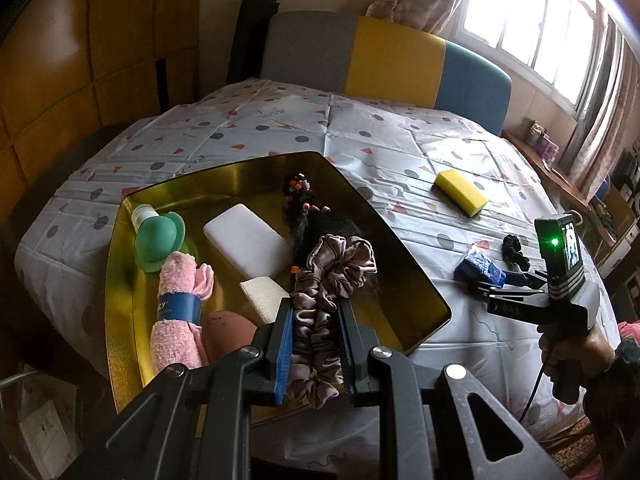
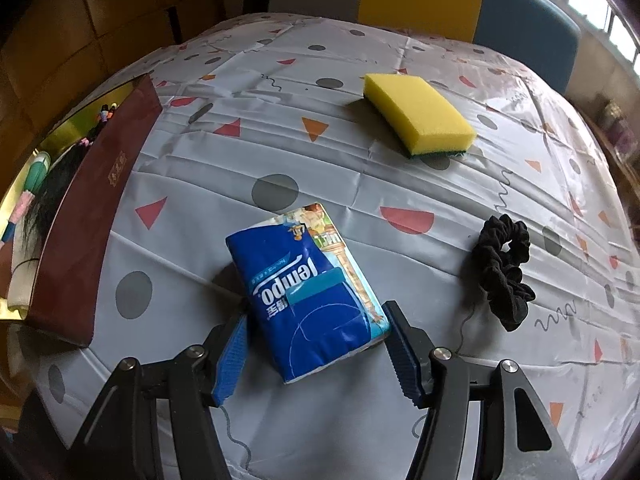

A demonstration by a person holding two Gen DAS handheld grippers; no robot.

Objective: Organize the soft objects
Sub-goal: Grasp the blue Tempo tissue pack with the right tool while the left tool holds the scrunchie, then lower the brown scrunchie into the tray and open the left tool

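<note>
While the left hand-held gripper (image 1: 316, 344) clamps a mauve scrunchie (image 1: 332, 276), the right hand-held gripper (image 2: 316, 344) straddles a tissue pack (image 2: 308, 288), pads apart.

Tray (image 1: 120, 280) crowded; open cloth (image 2: 360, 184) between sponge (image 2: 420, 120) and scrunchie (image 2: 504, 268).

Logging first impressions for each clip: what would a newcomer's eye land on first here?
Probably the gold tray crowded with soft things, with the left gripper shut on a mauve satin scrunchie above its near edge. Next, the blue tissue pack lying on the patterned tablecloth between the right gripper's jaws. Beyond it sit a yellow sponge and, to the right, a black scrunchie.
</note>
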